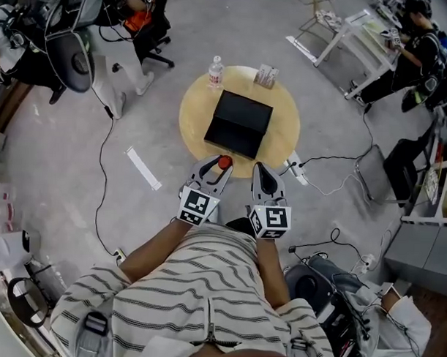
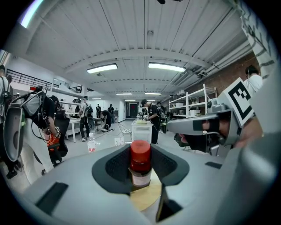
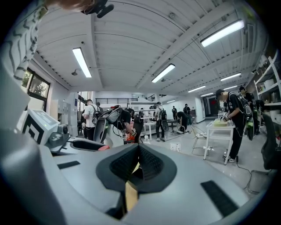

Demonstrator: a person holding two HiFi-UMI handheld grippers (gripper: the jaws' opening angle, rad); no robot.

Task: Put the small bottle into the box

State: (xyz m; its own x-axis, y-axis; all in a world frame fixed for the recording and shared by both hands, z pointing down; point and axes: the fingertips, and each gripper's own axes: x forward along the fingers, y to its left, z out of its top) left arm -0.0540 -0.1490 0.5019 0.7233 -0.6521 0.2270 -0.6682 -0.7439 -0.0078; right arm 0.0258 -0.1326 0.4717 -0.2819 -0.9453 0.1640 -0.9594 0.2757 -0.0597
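left gripper (image 1: 219,169) clamped on bottle (image 2: 140,163), held near box (image 1: 238,123) on table (image 1: 193,114); right gripper (image 1: 264,180) jaws together, empty; drop-in not yet done

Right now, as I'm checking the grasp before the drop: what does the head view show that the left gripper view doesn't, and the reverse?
Only the head view: the black box seen whole on the round table, ahead of both grippers. Only the left gripper view: the left gripper's jaws closed on the small bottle at its labelled body, with the bottle upright. Both: the bottle's red cap, the right gripper alongside, and a water bottle at the table's far edge.
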